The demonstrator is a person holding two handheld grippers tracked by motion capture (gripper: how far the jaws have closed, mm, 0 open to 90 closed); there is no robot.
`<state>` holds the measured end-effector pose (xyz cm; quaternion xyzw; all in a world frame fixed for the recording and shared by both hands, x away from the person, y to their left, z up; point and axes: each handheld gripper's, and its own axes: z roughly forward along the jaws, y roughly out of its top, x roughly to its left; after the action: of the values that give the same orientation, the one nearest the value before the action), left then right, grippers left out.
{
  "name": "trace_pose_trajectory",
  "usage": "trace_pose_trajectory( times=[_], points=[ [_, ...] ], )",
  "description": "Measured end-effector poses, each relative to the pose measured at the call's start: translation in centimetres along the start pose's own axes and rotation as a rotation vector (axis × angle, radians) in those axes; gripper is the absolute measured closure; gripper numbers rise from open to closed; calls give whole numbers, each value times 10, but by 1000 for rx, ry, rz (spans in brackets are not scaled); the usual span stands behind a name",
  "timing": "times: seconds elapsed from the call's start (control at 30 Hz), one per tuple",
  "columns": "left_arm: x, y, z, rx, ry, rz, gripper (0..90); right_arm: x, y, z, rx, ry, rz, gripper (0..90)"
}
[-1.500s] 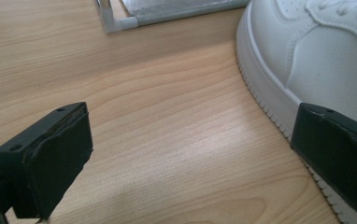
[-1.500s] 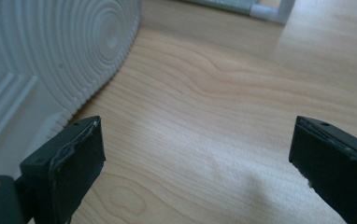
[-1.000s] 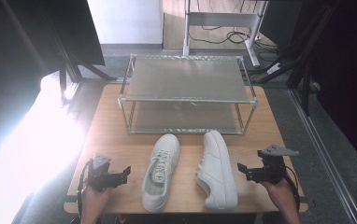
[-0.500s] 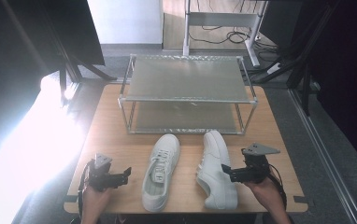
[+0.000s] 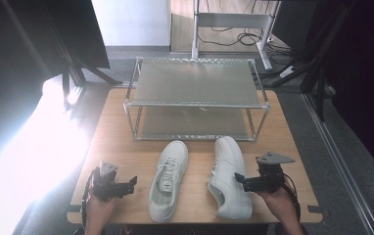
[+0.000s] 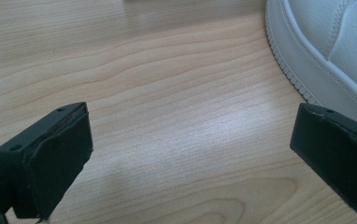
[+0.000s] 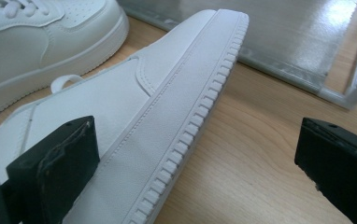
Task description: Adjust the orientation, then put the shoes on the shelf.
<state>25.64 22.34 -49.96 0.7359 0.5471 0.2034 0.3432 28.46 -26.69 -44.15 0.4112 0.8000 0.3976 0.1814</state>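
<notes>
Right tool [image 5: 242,181], jaws wide, flanks the right sneaker's [image 5: 229,178] sole edge; left tool [image 5: 132,184], also wide, hovers over bare surface [image 5: 121,152].

A two-tier metal shoe rack [image 5: 195,81] with translucent shelves stands at the far side of the wooden table [image 5: 126,147]. Behind it on the floor, a white desk frame [image 5: 231,19] rises over tangled cables [image 5: 239,36]. Bright glare [image 5: 23,161] washes the left.
</notes>
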Motion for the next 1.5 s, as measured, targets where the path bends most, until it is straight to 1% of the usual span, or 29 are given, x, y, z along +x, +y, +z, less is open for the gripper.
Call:
trace_pose_trajectory(
  times=[0.1,0.17,0.2,0.23,0.27,0.33,0.37,0.43,0.47,0.5,0.57,0.63,0.73,0.77,0.8,0.83,0.87,0.93,1.0,1.07,1.17,1.3,1.4,1.43,1.5],
  points=[
    [0,0,0,1,-1,-2,0,-5,-3,-4,-4,-16,19,0],
    [0,0,0,3,1,-1,0,-7,-4,-6,-5,-23,23,0],
    [-1,0,1,3,2,0,0,-13,-6,-10,-4,-43,39,0],
    [-1,0,1,3,2,0,0,-13,-6,-10,-4,-43,39,0],
    [0,0,1,4,2,0,0,-20,-11,-16,-6,-70,58,5],
    [0,0,1,4,1,-2,0,-22,-12,-17,-5,-78,61,8],
    [0,0,1,3,1,-4,0,-30,-19,-23,5,-111,80,27],
    [-1,0,1,1,-4,-7,0,-37,-24,-26,19,-138,88,63],
    [-1,0,1,1,-4,-7,0,-37,-24,-26,19,-138,88,63],
    [0,0,1,2,-5,-6,0,-44,-32,-28,39,-163,98,83],
    [-1,0,2,3,-8,-8,0,-51,-38,-27,49,-167,121,93],
    [-2,0,2,4,-9,-6,0,-57,-41,-25,57,-171,139,126],
    [-1,0,2,3,-9,-8,0,-62,-46,-23,79,-208,140,169],
    [-1,0,2,3,-9,-8,0,-64,-48,-23,80,-207,150,152],
    [-1,0,2,3,-10,-8,0,-67,-49,-23,69,-176,179,151],
    [-1,0,2,3,-10,-7,0,-68,-50,-22,70,-171,186,150],
    [-2,0,2,4,-10,-6,0,-69,-51,-22,72,-179,181,139],
    [-2,0,2,4,-11,-6,0,-70,-52,-22,66,-172,187,139],
    [-2,0,2,9,-14,-11,0,-74,-55,-22,62,-156,206,133],
    [-1,1,2,12,-26,-25,0,-76,-57,-21,71,-154,207,131],
    [-2,2,0,6,-27,-30,0,-76,-58,-22,69,-146,217,130],
    [-4,3,-2,1,-37,-32,0,-76,-57,-29,46,-149,213,130],
    [-6,4,-5,11,-55,-47,0,-77,-58,-35,37,-154,215,130],
    [-7,5,-7,17,-61,-50,0,-77,-59,-37,39,-150,216,130],
    [-10,6,-12,17,-58,-45,5,-76,-60,-40,36,-140,223,129]
  ],
)
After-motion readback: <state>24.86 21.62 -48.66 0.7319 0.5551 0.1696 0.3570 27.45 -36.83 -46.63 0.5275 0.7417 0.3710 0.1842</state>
